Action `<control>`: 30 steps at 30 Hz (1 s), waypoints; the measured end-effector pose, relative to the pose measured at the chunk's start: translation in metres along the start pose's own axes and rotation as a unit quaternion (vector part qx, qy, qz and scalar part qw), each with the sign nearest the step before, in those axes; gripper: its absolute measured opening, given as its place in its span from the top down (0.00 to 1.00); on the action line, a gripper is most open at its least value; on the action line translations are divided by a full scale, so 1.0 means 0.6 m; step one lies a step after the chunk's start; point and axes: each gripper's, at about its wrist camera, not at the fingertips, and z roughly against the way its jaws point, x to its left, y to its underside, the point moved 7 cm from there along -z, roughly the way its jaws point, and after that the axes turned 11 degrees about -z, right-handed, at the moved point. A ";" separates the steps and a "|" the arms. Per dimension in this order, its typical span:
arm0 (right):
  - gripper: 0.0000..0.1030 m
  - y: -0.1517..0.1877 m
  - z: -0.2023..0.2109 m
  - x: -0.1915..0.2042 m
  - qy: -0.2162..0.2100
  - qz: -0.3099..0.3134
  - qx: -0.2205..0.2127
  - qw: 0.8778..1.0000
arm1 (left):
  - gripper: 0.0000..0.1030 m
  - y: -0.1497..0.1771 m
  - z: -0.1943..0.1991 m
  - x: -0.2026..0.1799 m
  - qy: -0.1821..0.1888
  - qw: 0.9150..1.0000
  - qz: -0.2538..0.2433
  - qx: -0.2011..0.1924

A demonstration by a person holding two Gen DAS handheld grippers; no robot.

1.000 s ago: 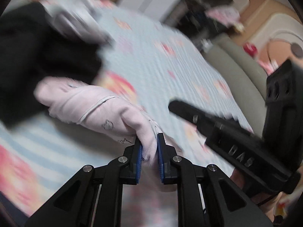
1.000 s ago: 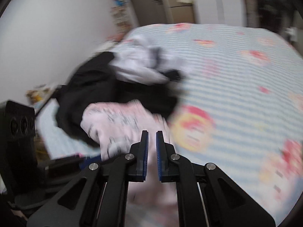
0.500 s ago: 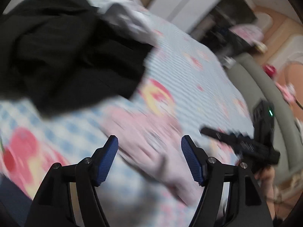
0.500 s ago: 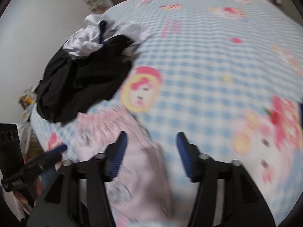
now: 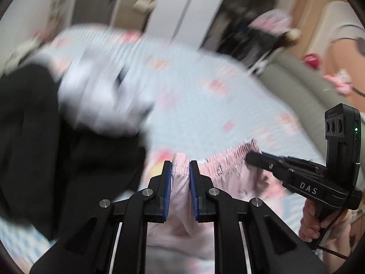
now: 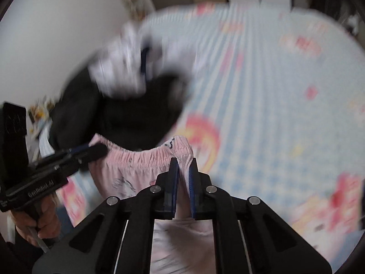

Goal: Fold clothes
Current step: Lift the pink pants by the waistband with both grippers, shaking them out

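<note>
A pair of pale pink shorts (image 5: 228, 171) with an elastic waistband (image 6: 146, 157) hangs stretched between both grippers above the bed. My left gripper (image 5: 180, 166) is shut on one end of the waistband. My right gripper (image 6: 184, 164) is shut on the other end, and it also shows in the left wrist view as the right gripper (image 5: 255, 159) at the far corner of the band. In the right wrist view the left gripper (image 6: 95, 150) pinches the band's left end. The rest of the pink fabric drops below the jaws, blurred.
A black garment (image 5: 34, 137) and a white one (image 5: 98, 96) lie piled on the blue checked bedsheet (image 5: 194, 105) to the left. A grey padded bed edge (image 5: 303, 86) runs along the right. A hand (image 5: 312, 223) holds the right gripper's handle; wardrobe and clutter stand beyond.
Half a second ago both grippers were open over the pink shorts lying on the bed. Now each has shut on an end of the waistband and lifted it.
</note>
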 end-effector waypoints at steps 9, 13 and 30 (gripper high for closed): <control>0.94 -0.132 0.379 0.049 0.031 0.064 -0.231 0.970 | 0.85 -0.213 0.207 -0.183 0.019 0.980 -0.119 -0.159; 0.94 -0.116 0.424 0.047 0.024 0.060 -0.247 0.967 | 0.85 -0.221 0.238 -0.210 0.029 0.977 -0.130 -0.164; 0.94 -0.060 0.433 -0.024 0.045 0.016 -0.246 0.968 | 0.85 -0.143 0.168 -0.276 0.036 0.985 -0.148 -0.084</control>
